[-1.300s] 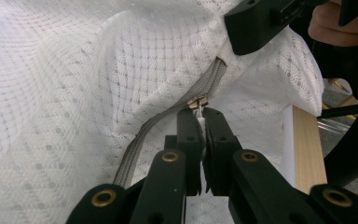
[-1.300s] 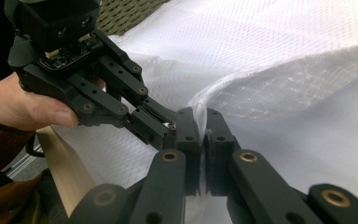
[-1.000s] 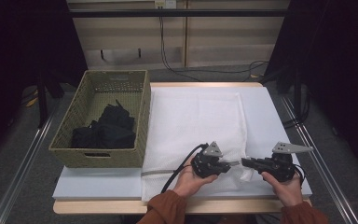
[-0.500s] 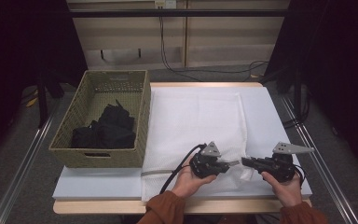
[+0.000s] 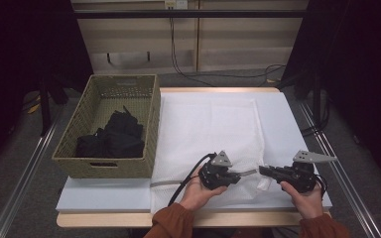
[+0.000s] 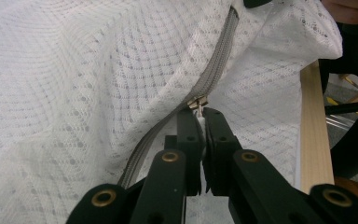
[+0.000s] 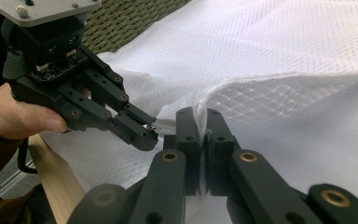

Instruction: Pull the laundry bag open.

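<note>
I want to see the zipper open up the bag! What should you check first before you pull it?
1. Left gripper shut on the zipper pull: ok, the jaws pinch right at the slider.
2. Right gripper shut on the mesh bag: ok, it clamps a fold of the white mesh.
3. The two grippers face each other close together at the bag's near edge: ok.
4. Zipper lying straight ahead of the slider: cannot tell, the mesh bunches up around it.
5. Basket of dark clothes beside the bag, ready for filling: ok.
6. Bag lying flat on the table: ok farther back, rumpled near the grippers.
</note>
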A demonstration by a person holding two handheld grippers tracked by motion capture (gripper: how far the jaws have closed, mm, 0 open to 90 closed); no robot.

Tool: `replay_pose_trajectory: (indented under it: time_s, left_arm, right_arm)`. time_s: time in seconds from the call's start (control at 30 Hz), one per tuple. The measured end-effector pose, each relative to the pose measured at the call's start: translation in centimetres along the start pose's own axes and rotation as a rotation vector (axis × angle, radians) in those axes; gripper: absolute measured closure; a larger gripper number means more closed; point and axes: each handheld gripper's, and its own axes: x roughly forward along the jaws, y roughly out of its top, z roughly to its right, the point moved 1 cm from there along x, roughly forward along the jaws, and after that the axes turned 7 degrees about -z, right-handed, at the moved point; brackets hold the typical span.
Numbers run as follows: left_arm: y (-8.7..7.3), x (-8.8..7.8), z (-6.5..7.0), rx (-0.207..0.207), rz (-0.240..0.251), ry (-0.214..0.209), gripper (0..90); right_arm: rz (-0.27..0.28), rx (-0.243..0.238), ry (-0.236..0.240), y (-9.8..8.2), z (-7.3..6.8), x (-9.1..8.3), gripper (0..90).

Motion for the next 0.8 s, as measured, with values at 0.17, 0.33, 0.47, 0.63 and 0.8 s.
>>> replay_pose_trajectory:
  time_s: [0.17, 0.33, 0.47, 0.63, 0.8]
  left_arm:
    - [-0.3, -0.1, -0.1, -0.004, 0.011, 0.005, 86.4]
    - [-0.3, -0.4, -0.1, 0.003, 0.002, 0.006, 86.4]
    - [-0.3, -0.5, -0.1, 0.009, -0.014, 0.015, 86.4]
    - [-0.6, -0.7, -0.4, 0.006, 0.012, 0.017, 86.4]
    - [-0.6, -1.2, -0.1, 0.019, 0.023, 0.012, 86.4]
  right_arm:
    - [0.000, -0.005, -0.003, 0.0, -0.1, 0.0, 87.2]
    - [0.003, -0.007, -0.003, 0.0, -0.1, 0.0, 87.2]
    - [0.008, -0.005, -0.011, 0.0, -0.1, -0.1, 87.2]
    - [0.014, -0.005, -0.008, 0.0, -0.1, -0.1, 87.2]
    - [0.028, 0.001, -0.010, 0.0, 0.0, -0.4, 87.2]
